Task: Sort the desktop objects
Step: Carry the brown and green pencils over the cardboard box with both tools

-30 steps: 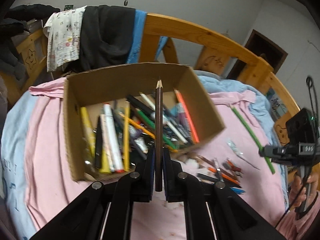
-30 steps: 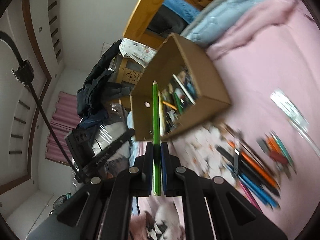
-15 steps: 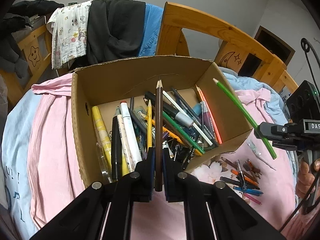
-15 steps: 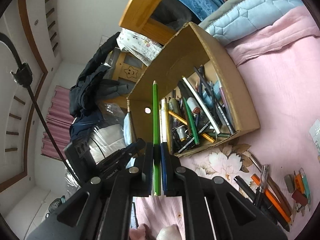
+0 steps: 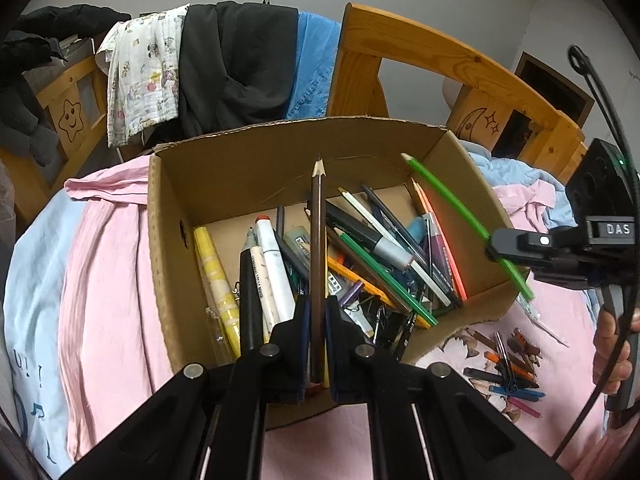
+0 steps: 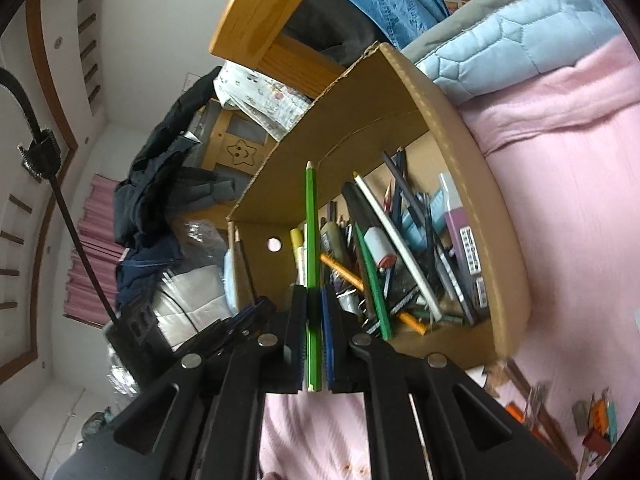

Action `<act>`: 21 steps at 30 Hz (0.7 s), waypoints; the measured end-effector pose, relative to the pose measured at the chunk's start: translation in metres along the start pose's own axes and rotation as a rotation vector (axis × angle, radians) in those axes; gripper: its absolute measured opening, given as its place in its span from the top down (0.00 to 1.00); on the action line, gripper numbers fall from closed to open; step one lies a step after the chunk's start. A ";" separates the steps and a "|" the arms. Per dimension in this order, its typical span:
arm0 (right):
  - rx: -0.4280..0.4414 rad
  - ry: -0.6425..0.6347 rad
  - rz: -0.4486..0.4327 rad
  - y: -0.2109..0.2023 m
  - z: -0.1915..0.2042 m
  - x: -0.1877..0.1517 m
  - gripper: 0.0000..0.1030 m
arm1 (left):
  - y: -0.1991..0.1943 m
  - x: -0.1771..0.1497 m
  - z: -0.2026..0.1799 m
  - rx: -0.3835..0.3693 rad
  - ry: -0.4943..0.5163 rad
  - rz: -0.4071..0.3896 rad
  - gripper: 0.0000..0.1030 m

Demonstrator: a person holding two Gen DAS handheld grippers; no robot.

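An open cardboard box (image 5: 172, 208) (image 6: 476, 148) full of pens, pencils and markers lies on the pink bedspread. My left gripper (image 5: 317, 312) is shut on a brown pencil (image 5: 317, 232), tip pointing away over the box's inside. My right gripper (image 6: 314, 304) is shut on a green pencil (image 6: 311, 232), also pointing over the box. In the left wrist view the right gripper (image 5: 496, 250) reaches in from the right, its green pencil (image 5: 452, 200) slanting over the box's right wall. A hand (image 5: 612, 344) holds that gripper's handle.
Several loose pens and pencils (image 5: 508, 364) (image 6: 560, 412) lie on the bedspread right of the box. A wooden bed rail (image 5: 440, 52) with draped clothes (image 5: 224, 72) stands behind. A blue quilt (image 6: 516, 40) lies past the box.
Both grippers have come closer to the box, which looms larger in each view. The green pencil has swung from beside the box to over its right wall.
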State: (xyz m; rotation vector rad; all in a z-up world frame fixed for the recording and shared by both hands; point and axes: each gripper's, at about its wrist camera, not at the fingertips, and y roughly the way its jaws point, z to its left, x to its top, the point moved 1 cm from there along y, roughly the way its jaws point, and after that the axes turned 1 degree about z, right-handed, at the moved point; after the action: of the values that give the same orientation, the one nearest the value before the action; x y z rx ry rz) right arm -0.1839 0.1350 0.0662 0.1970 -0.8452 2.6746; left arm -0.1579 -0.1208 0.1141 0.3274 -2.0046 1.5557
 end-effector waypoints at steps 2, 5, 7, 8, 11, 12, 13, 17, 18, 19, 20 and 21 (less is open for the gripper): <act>-0.026 -0.013 0.006 0.007 0.001 0.004 0.93 | 0.003 0.000 -0.001 0.003 0.003 -0.002 0.93; -0.074 -0.035 0.020 0.018 0.004 0.008 0.93 | 0.007 0.001 0.000 0.005 0.001 -0.004 0.93; -0.120 -0.058 0.023 0.025 0.007 0.010 0.93 | 0.010 0.001 0.002 0.004 -0.007 0.000 0.93; -0.138 -0.068 0.023 0.027 0.008 0.011 0.93 | 0.012 0.001 0.003 0.004 -0.010 0.002 0.93; -0.190 -0.099 0.028 0.036 0.013 0.012 0.93 | 0.016 -0.001 0.006 0.006 -0.018 0.012 0.93; -0.200 -0.106 0.029 0.037 0.014 0.012 0.93 | 0.017 -0.002 0.008 0.003 -0.026 0.014 0.93; -0.212 -0.116 0.032 0.040 0.015 0.012 0.93 | 0.018 -0.002 0.009 0.000 -0.030 0.015 0.93; -0.252 -0.136 0.042 0.047 0.017 0.011 0.93 | 0.019 -0.004 0.013 -0.008 -0.046 0.018 0.93; -0.257 -0.137 0.045 0.049 0.017 0.011 0.93 | 0.019 -0.004 0.013 -0.010 -0.046 0.017 0.93; -0.263 -0.138 0.045 0.050 0.017 0.010 0.93 | 0.018 -0.004 0.013 -0.010 -0.046 0.016 0.93; -0.269 -0.140 0.047 0.050 0.016 0.009 0.93 | 0.018 -0.004 0.013 -0.011 -0.046 0.016 0.93; -0.270 -0.137 0.048 0.051 0.015 0.009 0.93 | 0.018 -0.005 0.013 -0.013 -0.047 0.016 0.93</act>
State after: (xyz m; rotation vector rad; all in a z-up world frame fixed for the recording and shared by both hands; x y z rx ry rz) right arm -0.2094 0.0896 0.0531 0.3003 -1.2568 2.5780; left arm -0.1672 -0.1282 0.0950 0.3470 -2.0569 1.5579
